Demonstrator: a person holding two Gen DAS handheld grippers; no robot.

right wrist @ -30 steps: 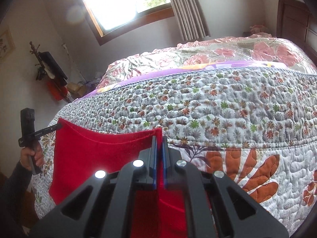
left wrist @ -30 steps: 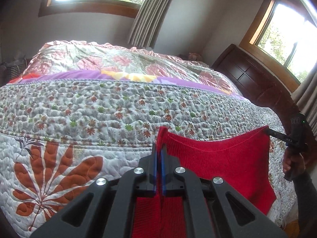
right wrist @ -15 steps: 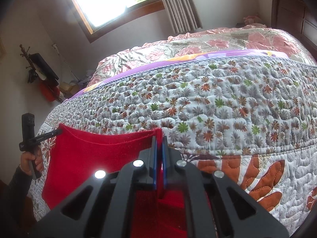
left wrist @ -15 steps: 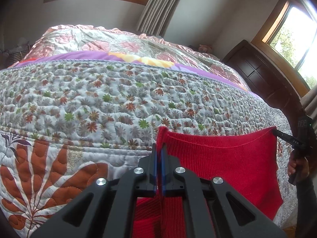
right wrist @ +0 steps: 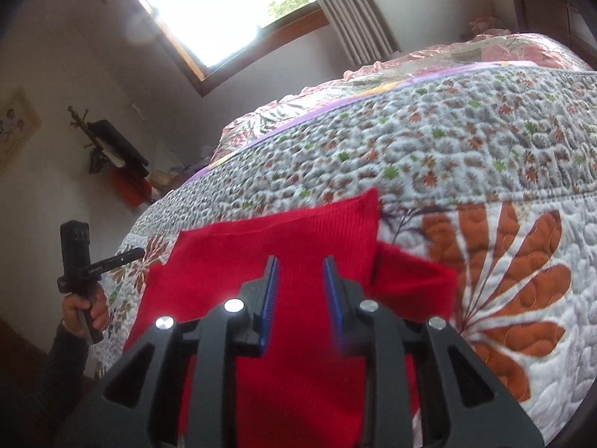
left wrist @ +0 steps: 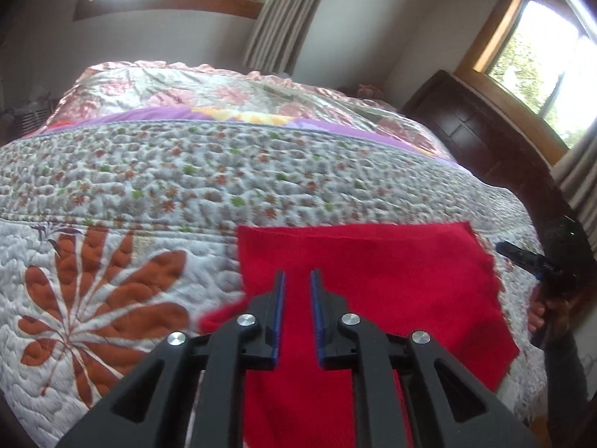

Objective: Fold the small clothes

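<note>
Daylight fills my feeds from the windows; the window [right wrist: 224, 11] in the right wrist view is blown out to white glare. The quilt [left wrist: 186, 171] is evenly lit, with soft shadows. Fisheye bending curves the room, corners vignette dark. Motion blur smears my left view; the red cloth [left wrist: 373, 272] looks fuzzy.

My bed [left wrist: 224, 171] wears a quilted floral cover [right wrist: 485, 142] with big orange leaves near its edge, a purple band farther back. A red knit garment [left wrist: 373, 268] lies flat on the quilt at the near edge, one corner rumpled [right wrist: 410, 280]
</note>
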